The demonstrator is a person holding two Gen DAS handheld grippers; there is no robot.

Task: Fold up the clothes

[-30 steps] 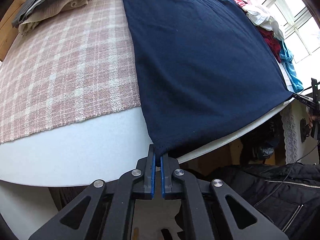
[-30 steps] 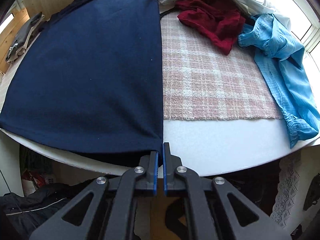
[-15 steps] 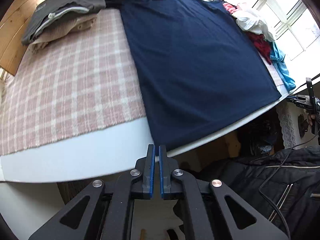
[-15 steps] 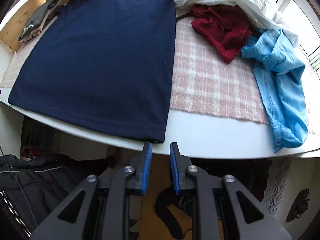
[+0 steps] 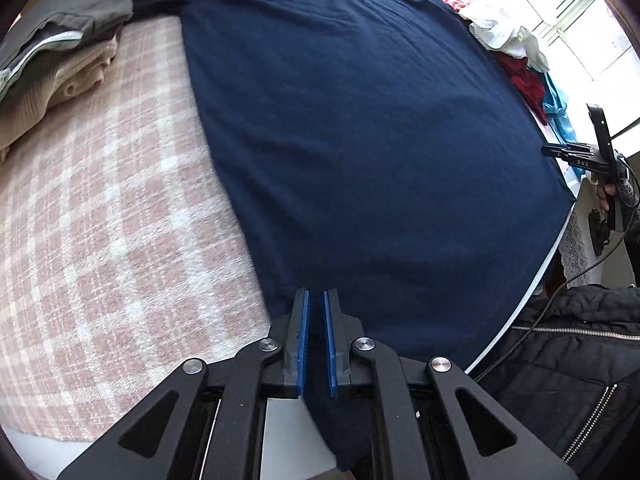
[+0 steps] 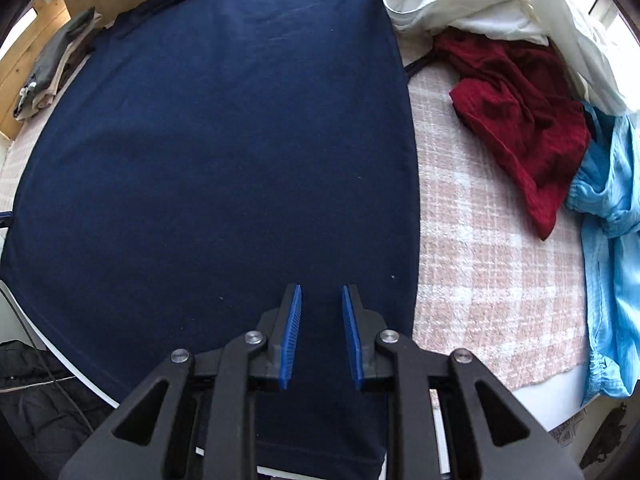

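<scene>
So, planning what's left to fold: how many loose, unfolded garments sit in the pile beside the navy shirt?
3 visible: a white garment at the far end, a dark red one in front of it, a light blue one along the edge. Others may be hidden underneath.

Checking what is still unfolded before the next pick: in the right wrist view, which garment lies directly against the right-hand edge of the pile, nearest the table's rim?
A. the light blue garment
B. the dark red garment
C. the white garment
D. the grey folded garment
A: the light blue garment drapes down the far right to the white table's edge, while the dark red garment lies further in on the checked cloth.
</scene>
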